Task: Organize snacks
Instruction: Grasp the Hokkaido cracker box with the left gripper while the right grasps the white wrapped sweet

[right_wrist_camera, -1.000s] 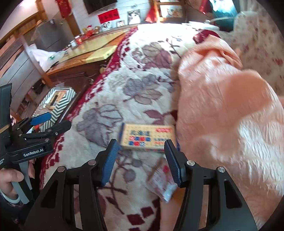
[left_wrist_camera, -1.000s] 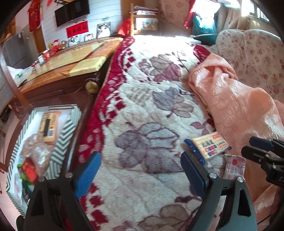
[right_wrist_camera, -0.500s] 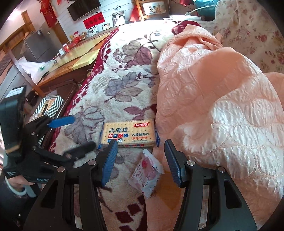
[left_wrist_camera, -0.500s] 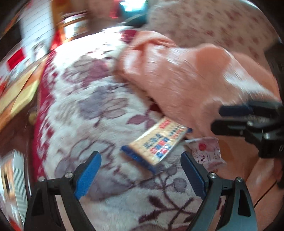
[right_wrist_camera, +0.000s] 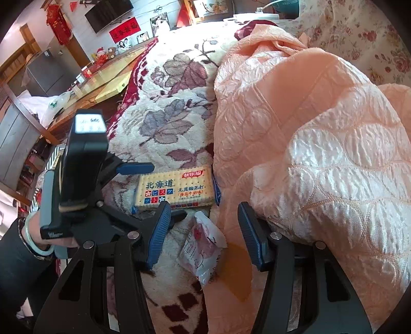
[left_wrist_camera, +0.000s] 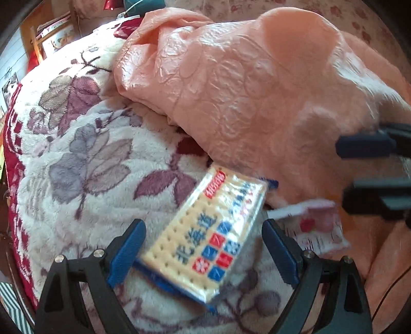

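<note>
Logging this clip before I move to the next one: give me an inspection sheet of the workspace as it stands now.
Surface: flowered fleece blanket on a bed, peach quilt bunched along one side.
Job's things: cracker packet flat on the blanket, at the quilt's edge; small pink snack pouch just beside it, nearer the cameras.
Clutter: nothing seen on the blanket besides the snacks.
Grippers: left gripper open, fingers either side of the cracker packet, not pressing it; right gripper open above the pouch, holding nothing.
Cables: thin dark cord at the lower edge of the left view.
Surroundings: wooden table beside the bed, television and red decorations on the wall.
</note>
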The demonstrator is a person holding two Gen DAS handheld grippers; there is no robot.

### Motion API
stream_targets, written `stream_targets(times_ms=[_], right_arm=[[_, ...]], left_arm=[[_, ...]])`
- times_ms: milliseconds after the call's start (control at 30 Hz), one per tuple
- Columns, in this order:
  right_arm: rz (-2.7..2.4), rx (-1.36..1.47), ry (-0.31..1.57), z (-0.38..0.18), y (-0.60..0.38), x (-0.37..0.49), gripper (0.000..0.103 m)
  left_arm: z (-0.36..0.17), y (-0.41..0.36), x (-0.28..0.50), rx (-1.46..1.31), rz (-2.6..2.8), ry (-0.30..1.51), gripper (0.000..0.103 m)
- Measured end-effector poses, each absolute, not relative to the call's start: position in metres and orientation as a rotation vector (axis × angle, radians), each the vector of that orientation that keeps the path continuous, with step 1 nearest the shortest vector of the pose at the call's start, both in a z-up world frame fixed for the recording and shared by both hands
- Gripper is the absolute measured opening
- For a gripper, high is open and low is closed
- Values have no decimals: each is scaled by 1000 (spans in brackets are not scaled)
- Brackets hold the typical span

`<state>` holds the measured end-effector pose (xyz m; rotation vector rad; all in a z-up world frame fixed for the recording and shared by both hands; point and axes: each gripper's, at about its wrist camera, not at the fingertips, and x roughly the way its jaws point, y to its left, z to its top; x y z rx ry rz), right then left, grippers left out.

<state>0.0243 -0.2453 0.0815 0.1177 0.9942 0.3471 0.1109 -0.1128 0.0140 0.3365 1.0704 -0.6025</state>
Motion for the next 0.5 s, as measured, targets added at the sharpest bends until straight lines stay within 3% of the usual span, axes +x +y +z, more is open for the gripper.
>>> stream_targets(times_ms=[133, 500], right_arm=[[346, 118, 998, 80, -245, 25, 54], [337, 20, 1095, 65, -225, 18, 54]], left_arm=[[12, -112, 114, 315, -613, 1060, 76], [34, -58, 85, 228, -358, 1006, 63]])
